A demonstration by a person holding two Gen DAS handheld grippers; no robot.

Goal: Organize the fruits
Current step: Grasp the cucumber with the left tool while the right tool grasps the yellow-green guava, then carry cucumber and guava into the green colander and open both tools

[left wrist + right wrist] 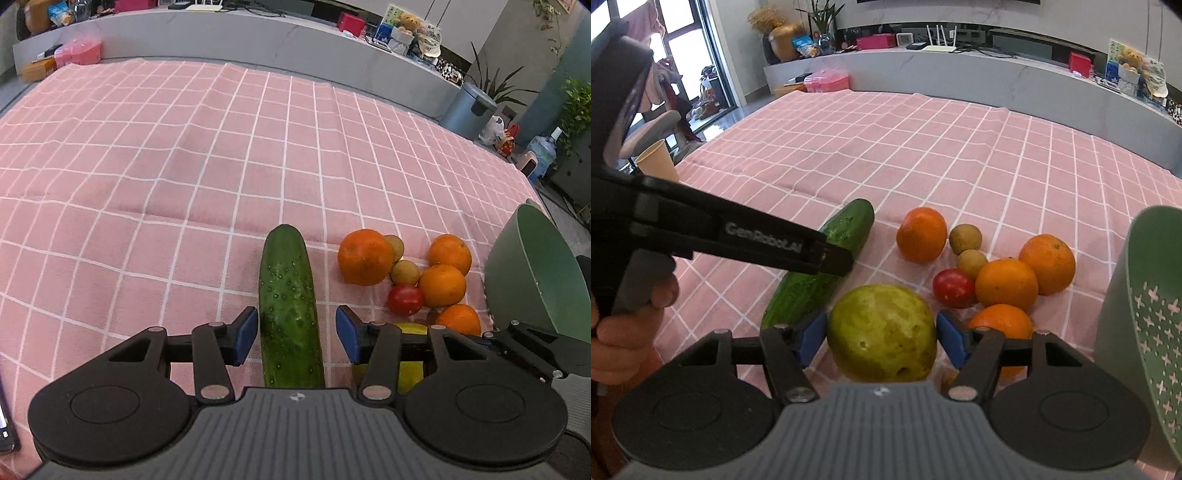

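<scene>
Clearly worth seating both grips before any lift — green basket (1145, 306) at far right, tilted, mouth toward the fruit on the pink checked cloth (184, 147). Left gripper (295, 332) straddling the cucumber (288, 295), jaws apart, near pad touching, far pad just clear; best closed near mid-length, level. Right gripper (882, 336) low and forward, jaws against the sides of the yellow-green guava (882, 332) — apparently clamped; oranges (1006, 284) just beyond.

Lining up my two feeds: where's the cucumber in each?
Left wrist: cucumber bottom centre, between the open left gripper's fingers.
Right wrist: cucumber left of centre, partly behind the left gripper.
Shared landmark: red tomato among the oranges.
</scene>
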